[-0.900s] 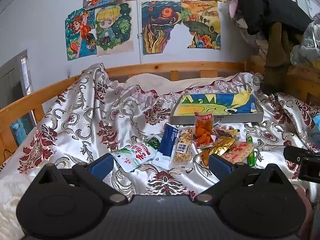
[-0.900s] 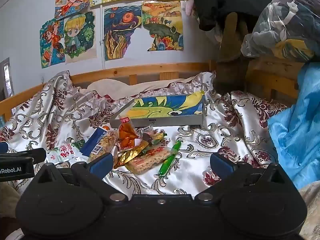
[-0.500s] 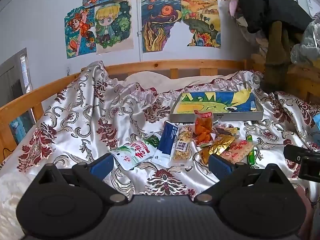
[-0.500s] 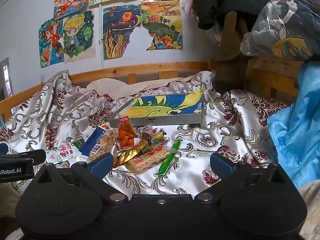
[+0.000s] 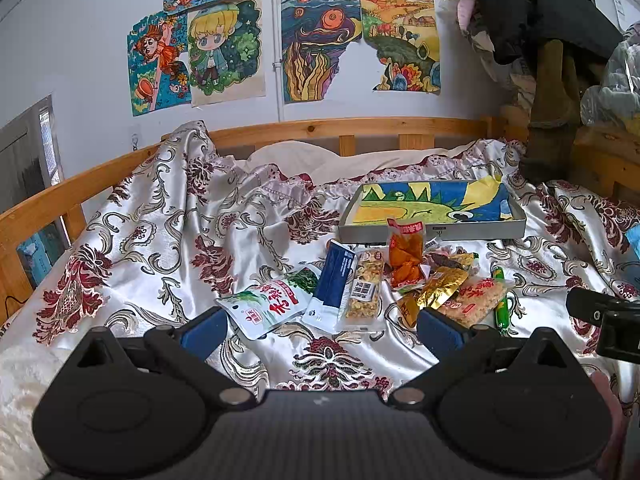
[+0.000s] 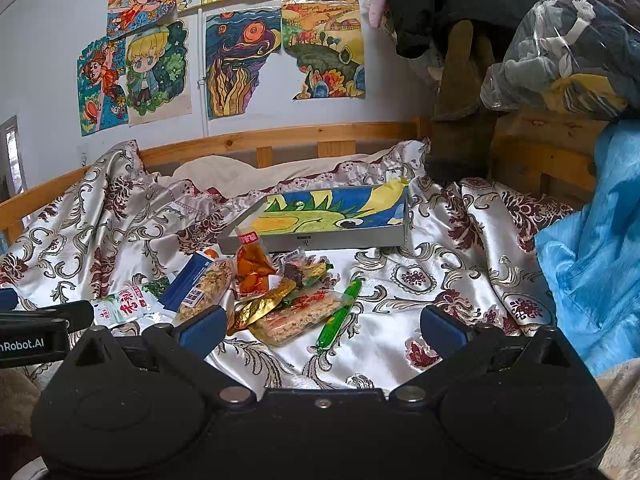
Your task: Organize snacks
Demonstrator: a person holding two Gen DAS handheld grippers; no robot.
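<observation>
Several snack packets lie in a pile on the patterned bedspread (image 5: 168, 240): a white and green pouch (image 5: 266, 306), a blue packet (image 5: 335, 286), a clear nut bar (image 5: 365, 290), an orange packet (image 5: 406, 254), a gold wrapper (image 5: 438, 292), a rice cracker pack (image 6: 298, 314) and a green stick (image 6: 340, 314). Behind them sits a shallow grey tray (image 5: 480, 232) lined with a colourful drawing. My left gripper (image 5: 320, 330) hovers open just short of the pile. My right gripper (image 6: 322, 328) is open too, near the green stick, holding nothing.
A wooden bed rail (image 5: 352, 126) runs behind the bedspread, with drawings taped on the wall (image 5: 60, 40) above. Dark clothes and a bagged bundle (image 6: 560, 44) hang at the right. A blue cloth (image 6: 592, 248) lies at the right edge.
Both views have shifted only slightly; the snacks and tray have not moved, and both grippers stay open.
</observation>
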